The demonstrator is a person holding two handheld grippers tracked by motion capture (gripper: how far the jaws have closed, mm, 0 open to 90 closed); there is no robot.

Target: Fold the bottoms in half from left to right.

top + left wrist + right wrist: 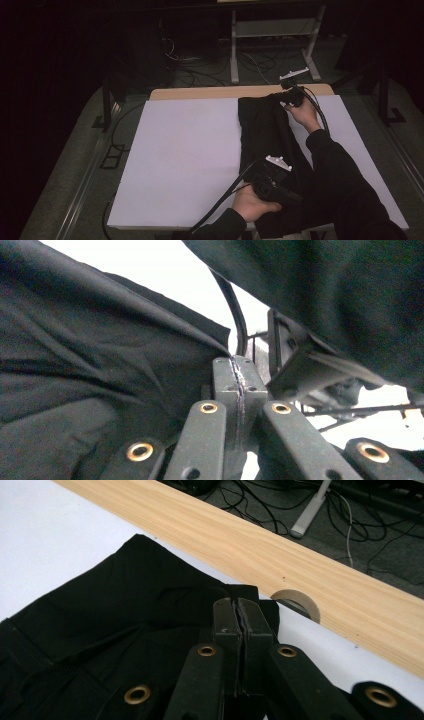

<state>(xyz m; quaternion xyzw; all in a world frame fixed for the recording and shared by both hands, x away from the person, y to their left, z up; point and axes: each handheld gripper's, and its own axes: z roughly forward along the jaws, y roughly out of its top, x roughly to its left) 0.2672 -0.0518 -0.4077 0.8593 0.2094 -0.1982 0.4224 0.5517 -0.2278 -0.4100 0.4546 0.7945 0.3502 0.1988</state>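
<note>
The black garment [267, 135] is soft and limp; grip it at edges. Both grippers, left [280, 187] and right [291, 95], are clenched on its cloth.

garment [267, 135] on board [185, 155], right half | board on table [200, 93]

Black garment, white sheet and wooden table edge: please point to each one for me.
black garment [265, 132], high view, on its middle panel.
white sheet [185, 155], high view, on its bare left part.
wooden table edge [280, 555], right gripper view, on the light wood strip behind the sheet.
</note>
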